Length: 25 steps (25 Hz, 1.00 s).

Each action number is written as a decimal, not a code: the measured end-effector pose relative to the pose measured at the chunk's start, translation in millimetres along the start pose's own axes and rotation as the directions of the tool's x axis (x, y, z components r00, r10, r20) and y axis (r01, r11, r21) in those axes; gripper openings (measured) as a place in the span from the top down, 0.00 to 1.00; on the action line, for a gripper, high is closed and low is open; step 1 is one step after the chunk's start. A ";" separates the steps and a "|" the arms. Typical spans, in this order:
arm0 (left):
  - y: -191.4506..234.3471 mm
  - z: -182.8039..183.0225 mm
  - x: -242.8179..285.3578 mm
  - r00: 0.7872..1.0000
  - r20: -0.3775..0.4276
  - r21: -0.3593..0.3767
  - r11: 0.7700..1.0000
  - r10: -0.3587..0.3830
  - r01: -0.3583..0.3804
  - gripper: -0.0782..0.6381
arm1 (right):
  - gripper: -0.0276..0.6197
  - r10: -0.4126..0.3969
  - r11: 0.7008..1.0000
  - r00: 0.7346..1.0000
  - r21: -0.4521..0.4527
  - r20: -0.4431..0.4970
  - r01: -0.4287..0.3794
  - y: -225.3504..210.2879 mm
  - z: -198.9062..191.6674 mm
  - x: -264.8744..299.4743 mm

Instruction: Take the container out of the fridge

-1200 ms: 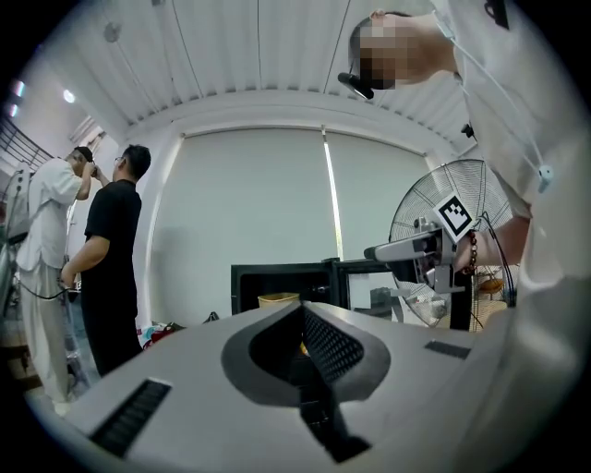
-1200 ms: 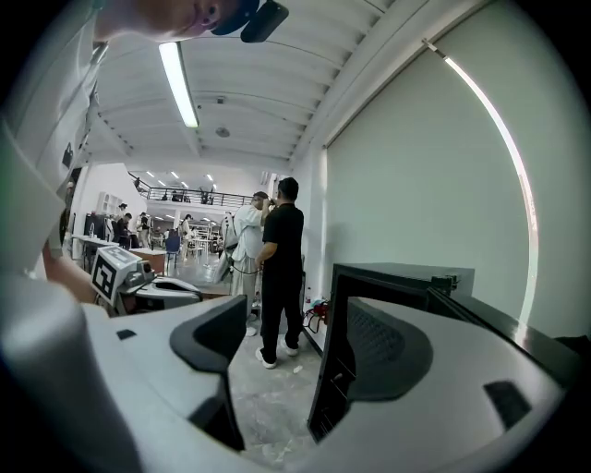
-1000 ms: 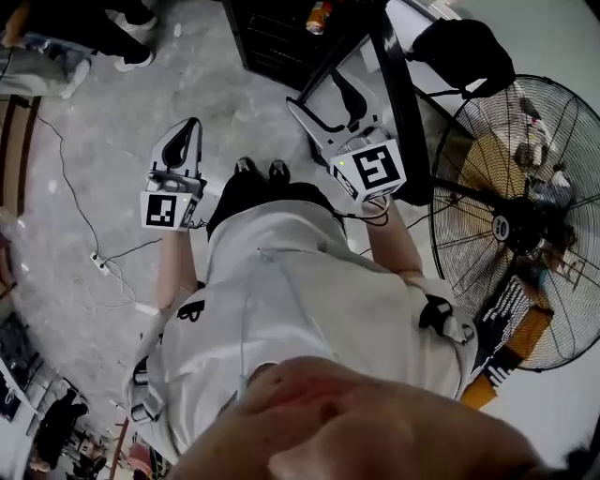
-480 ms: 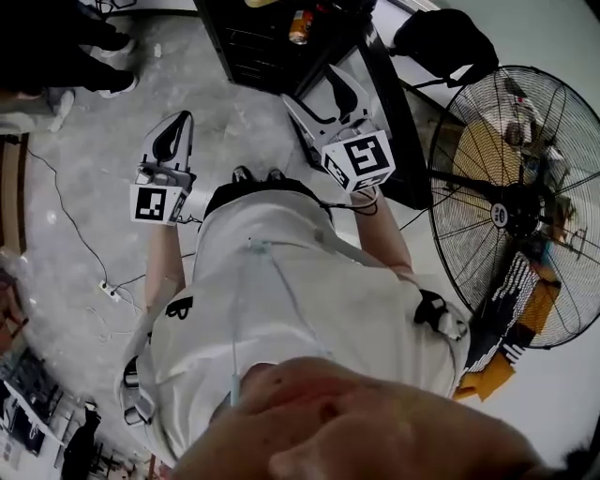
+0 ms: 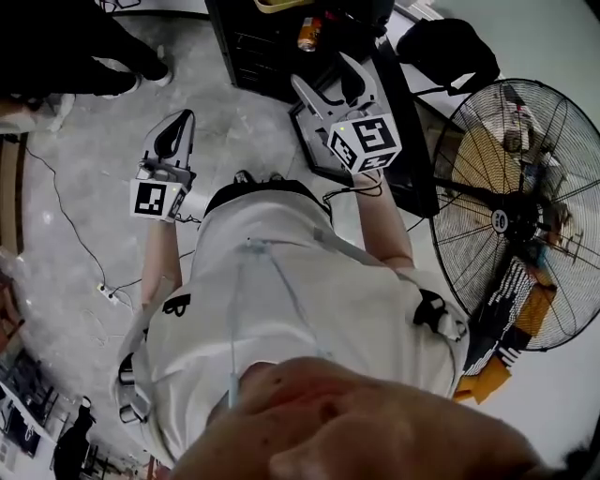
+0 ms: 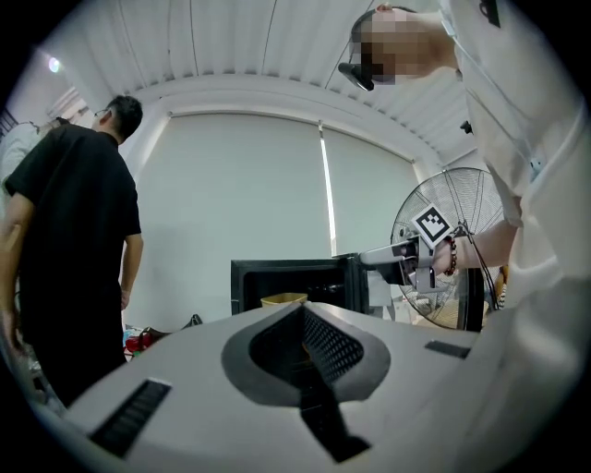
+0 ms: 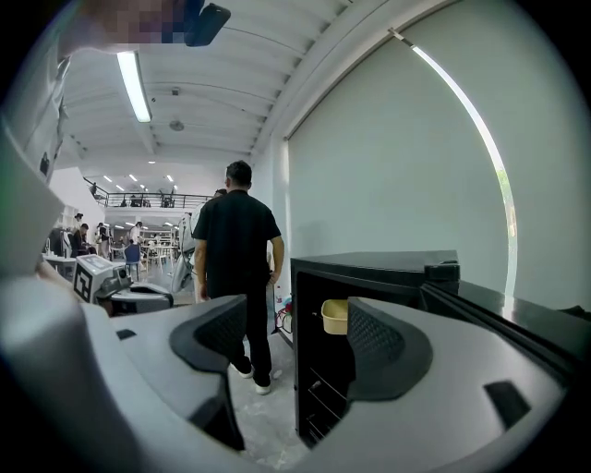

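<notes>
A yellow container (image 7: 334, 316) sits on an upper shelf inside the small black fridge (image 7: 369, 277), whose door stands open. It also shows as a yellow rim (image 5: 277, 6) at the top of the head view and as the container (image 6: 283, 299) in the left gripper view. My right gripper (image 5: 325, 77) is open and empty, held in front of the fridge opening, short of the container. In its own view the right gripper (image 7: 295, 346) frames the container between its fingers. My left gripper (image 5: 187, 120) is shut on nothing, over the floor left of the fridge, and the left gripper (image 6: 309, 342) points at it.
A large standing fan (image 5: 516, 216) is close on the right. A person in black (image 7: 235, 249) stands left of the fridge. A can (image 5: 307, 33) sits in the fridge. A cable and power strip (image 5: 103, 291) lie on the concrete floor.
My right gripper has moved forward, closer to the fridge opening. The left gripper has stayed nearly in place. The person in black has shifted near the fridge.
</notes>
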<state>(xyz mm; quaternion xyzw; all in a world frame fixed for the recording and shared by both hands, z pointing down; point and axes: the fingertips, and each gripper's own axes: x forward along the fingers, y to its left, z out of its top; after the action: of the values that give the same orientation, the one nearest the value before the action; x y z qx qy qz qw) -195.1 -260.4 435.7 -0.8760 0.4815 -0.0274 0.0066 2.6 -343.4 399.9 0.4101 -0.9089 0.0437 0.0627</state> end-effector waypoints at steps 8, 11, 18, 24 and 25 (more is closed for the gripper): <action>18.9 -3.3 -9.9 0.999 0.030 -0.018 0.999 0.034 -0.033 0.88 | 0.45 -0.049 0.945 0.989 -0.327 -0.142 0.000 2.1 -13.9 46.0; 22.8 -6.5 -18.8 0.999 0.026 -0.029 0.999 0.043 -0.042 0.88 | 0.45 -0.096 0.860 0.974 -0.509 -0.207 -0.024 3.4 -23.7 64.8; 28.2 -13.5 -29.6 0.998 0.034 -0.061 0.997 0.044 -0.042 0.88 | 0.45 -0.223 0.587 0.921 -0.799 -0.319 -0.135 -16.6 -52.6 119.6; 26.1 -10.7 -26.0 1.000 0.024 -0.070 0.997 0.014 -0.012 0.88 | 0.45 -0.308 0.429 0.874 -0.875 -0.376 -0.225 -37.0 -77.0 164.5; 26.2 -11.2 -25.0 1.000 0.023 -0.069 0.998 0.013 -0.011 0.88 | 0.45 -0.317 0.410 0.867 -0.880 -0.384 -0.239 -39.7 -81.9 171.6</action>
<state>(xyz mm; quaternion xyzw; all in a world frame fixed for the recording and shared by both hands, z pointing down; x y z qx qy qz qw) -231.3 -253.2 444.8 -0.8731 0.4873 -0.0002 -0.0178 -73.7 -485.8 507.7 0.3047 -0.7242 -0.3547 0.5069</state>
